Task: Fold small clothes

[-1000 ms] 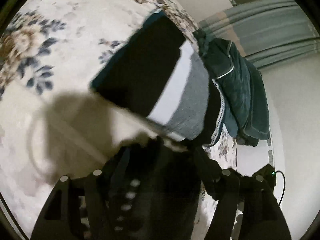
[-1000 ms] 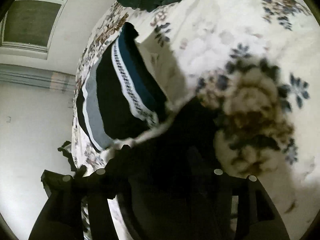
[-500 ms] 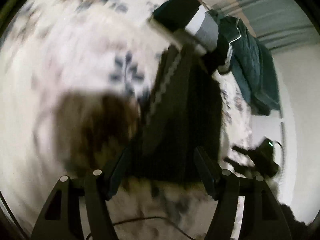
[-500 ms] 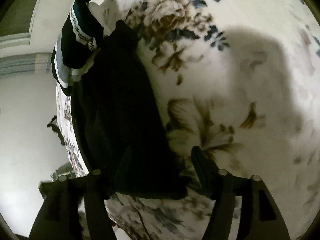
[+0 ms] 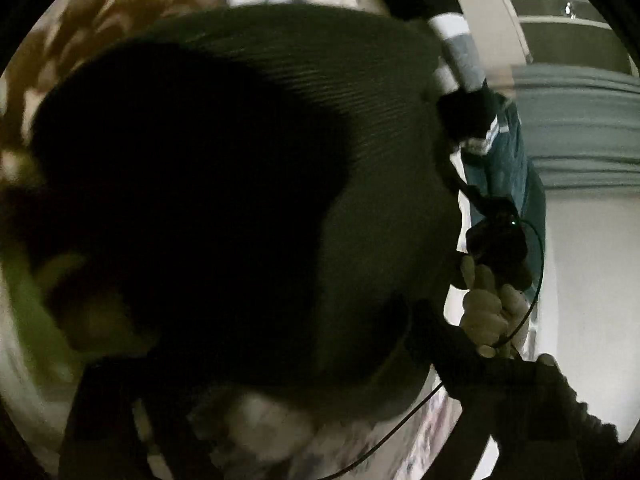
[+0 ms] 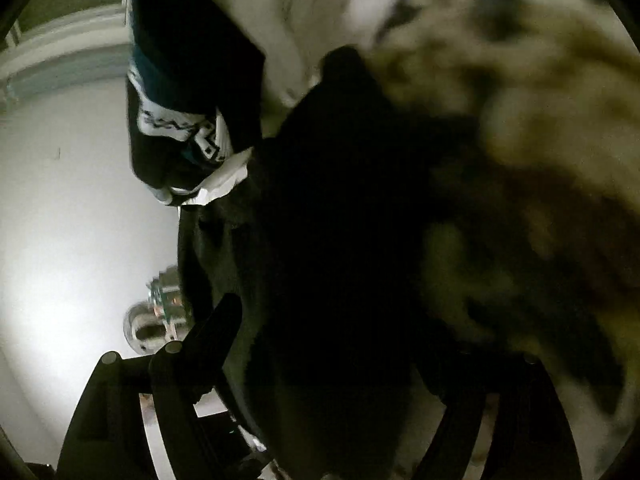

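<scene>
Left wrist view, left to right: floral bedspread (image 5: 100, 28) in cream, brown and blue at the edge; dark ribbed knit garment (image 5: 248, 184) filling most of the view, lying on the bed between the spread, opening left tongs (image 5: 280, 372), pads not visibly pressing it. Beyond, folded black clothing with white and grey stripes (image 5: 456, 44); hand (image 5: 488, 308) gripping the other tool at right.

Right wrist view: pale wall, folded black-and-teal garment with white patterned band (image 6: 180, 80), then the dark garment between the widening right tongs (image 6: 340, 364), blurred bedspread at right.
</scene>
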A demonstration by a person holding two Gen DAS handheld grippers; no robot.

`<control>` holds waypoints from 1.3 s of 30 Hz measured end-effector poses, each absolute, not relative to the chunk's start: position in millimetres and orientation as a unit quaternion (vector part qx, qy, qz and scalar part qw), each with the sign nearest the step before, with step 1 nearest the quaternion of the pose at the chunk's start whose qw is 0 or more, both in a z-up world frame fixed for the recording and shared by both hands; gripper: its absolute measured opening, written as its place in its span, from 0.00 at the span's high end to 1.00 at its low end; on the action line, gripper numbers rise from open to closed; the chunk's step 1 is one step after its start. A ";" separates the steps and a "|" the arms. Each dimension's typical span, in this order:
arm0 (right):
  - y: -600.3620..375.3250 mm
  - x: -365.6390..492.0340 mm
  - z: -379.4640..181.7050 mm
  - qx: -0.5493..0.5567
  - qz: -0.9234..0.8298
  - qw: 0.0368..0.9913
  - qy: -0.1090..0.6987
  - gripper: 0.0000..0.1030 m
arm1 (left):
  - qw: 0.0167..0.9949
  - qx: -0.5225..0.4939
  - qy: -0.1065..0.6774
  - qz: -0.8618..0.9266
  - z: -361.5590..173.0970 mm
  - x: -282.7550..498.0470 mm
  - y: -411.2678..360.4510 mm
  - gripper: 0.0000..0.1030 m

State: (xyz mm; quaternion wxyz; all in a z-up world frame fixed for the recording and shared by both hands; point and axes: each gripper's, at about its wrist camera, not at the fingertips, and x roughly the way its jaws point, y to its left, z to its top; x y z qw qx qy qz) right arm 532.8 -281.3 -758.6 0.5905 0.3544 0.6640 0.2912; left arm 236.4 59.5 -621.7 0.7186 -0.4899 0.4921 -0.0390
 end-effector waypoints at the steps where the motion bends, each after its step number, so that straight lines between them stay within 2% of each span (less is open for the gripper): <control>1: -277.5 535.2 -760.3 0.352 0.294 0.590 0.664 0.19 | 0.724 -0.485 0.490 -0.022 -619.3 239.0 55.8 0.10; 3: -272.1 538.5 -763.0 0.361 0.302 0.588 0.657 0.20 | 0.728 -0.494 0.475 0.012 -615.7 240.7 55.0 0.10; 4: -272.4 537.4 -763.0 0.368 0.306 0.589 0.651 0.23 | 0.728 -0.503 0.466 0.024 -614.8 240.1 56.8 0.10; 5: -273.1 536.1 -763.1 0.369 0.306 0.591 0.649 0.31 | 0.727 -0.511 0.457 0.040 -614.2 240.7 60.3 0.23; 6: -277.4 531.9 -764.4 0.365 0.293 0.597 0.652 0.57 | 0.727 -0.515 0.450 0.062 -612.4 241.1 65.1 0.41; 7: -278.2 533.0 -767.1 0.369 0.285 0.596 0.653 0.66 | 0.725 -0.520 0.446 0.078 -611.5 243.0 71.5 0.68; 8: -286.1 526.0 -769.4 0.394 0.281 0.589 0.647 0.68 | 0.720 -0.529 0.442 0.077 -611.9 246.6 76.8 0.75; 13: -302.2 482.2 -736.9 0.440 0.230 0.613 0.615 0.74 | 0.744 -0.488 0.455 0.024 -578.5 267.9 95.6 0.83; 18: -315.3 361.6 -685.0 0.483 0.152 0.617 0.602 0.75 | 0.756 -0.413 0.503 -0.065 -538.0 294.6 126.9 0.83; 21: -316.5 263.9 -670.7 0.499 0.104 0.592 0.624 0.76 | 0.733 -0.347 0.569 -0.137 -540.7 302.0 124.8 0.82; 24: -312.7 209.9 -695.9 0.489 0.077 0.562 0.663 0.72 | 0.695 -0.298 0.636 -0.154 -574.8 291.6 114.6 0.73; 25: -312.6 199.8 -707.4 0.473 0.062 0.553 0.684 0.67 | 0.685 -0.291 0.653 -0.139 -587.5 284.7 114.8 0.61; 26: -313.3 193.2 -717.2 0.463 0.055 0.541 0.700 0.64 | 0.679 -0.297 0.660 -0.126 -595.5 277.0 117.4 0.54; 27: -318.1 186.5 -726.2 0.459 0.055 0.525 0.715 0.53 | 0.676 -0.316 0.655 -0.118 -598.1 272.3 121.9 0.54; 28: -323.9 184.9 -726.9 0.453 0.053 0.521 0.721 0.50 | 0.679 -0.342 0.640 -0.112 -594.9 267.0 127.5 0.54; 30: -337.7 183.2 -716.5 0.425 0.065 0.527 0.733 0.50 | 0.690 -0.377 0.612 -0.091 -581.6 264.6 135.9 0.51; 31: -347.0 182.7 -707.5 0.408 0.068 0.533 0.739 0.48 | 0.697 -0.381 0.602 -0.079 -577.0 264.1 140.9 0.41; 32: -354.5 182.7 -703.8 0.399 0.068 0.536 0.741 0.48 | 0.709 -0.383 0.588 -0.065 -570.4 257.4 145.0 0.35; 35: -382.9 195.9 -679.7 0.366 0.061 0.563 0.739 0.47 | 0.722 -0.399 0.564 -0.042 -567.5 250.0 153.6 0.35; 39: -389.9 263.2 -658.1 0.314 0.088 0.632 0.703 0.45 | 0.741 -0.396 0.542 -0.024 -583.2 271.2 160.7 0.35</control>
